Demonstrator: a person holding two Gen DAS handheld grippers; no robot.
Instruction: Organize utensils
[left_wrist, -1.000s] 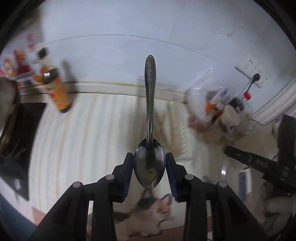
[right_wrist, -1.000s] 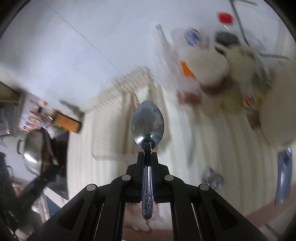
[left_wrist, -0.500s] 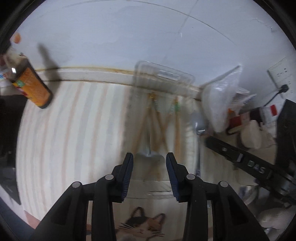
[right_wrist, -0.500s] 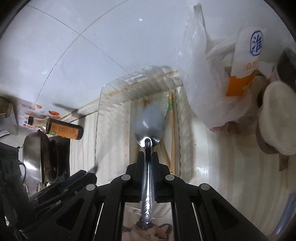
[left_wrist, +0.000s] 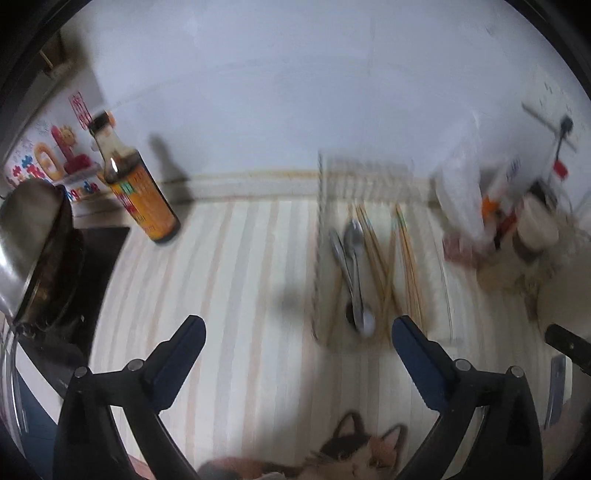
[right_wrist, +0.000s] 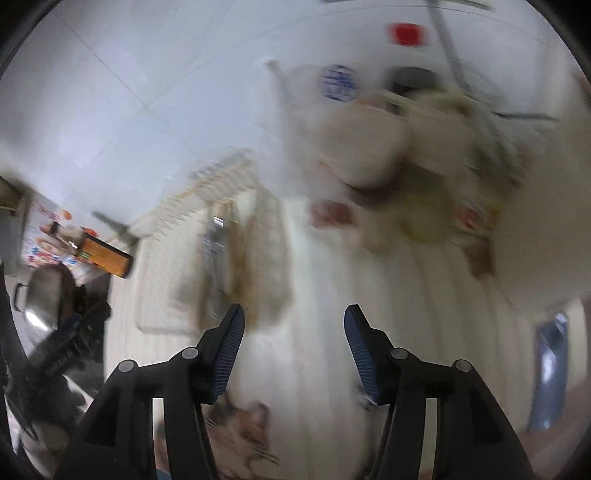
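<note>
Both my feeds are dim and cool-toned, lit flatly from somewhere overhead. On the left wrist feed I get moderate motion blur: the clear tray (left_wrist: 364, 236) smears sideways, the cluttered bags (left_wrist: 491, 206) on the right are mush, yet the sauce bottle (left_wrist: 135, 181) stays fairly crisp, throws a soft shadow onto the wall to its right and carries a small glint on its neck. The right wrist feed is far worse: everything beyond the right gripper (right_wrist: 295, 328) is streaked, the tray barely readable. On both, the gripper fingers stay sharp. The fisheye bends the striped tabletop (left_wrist: 236, 280) and blackens the corners.
</note>
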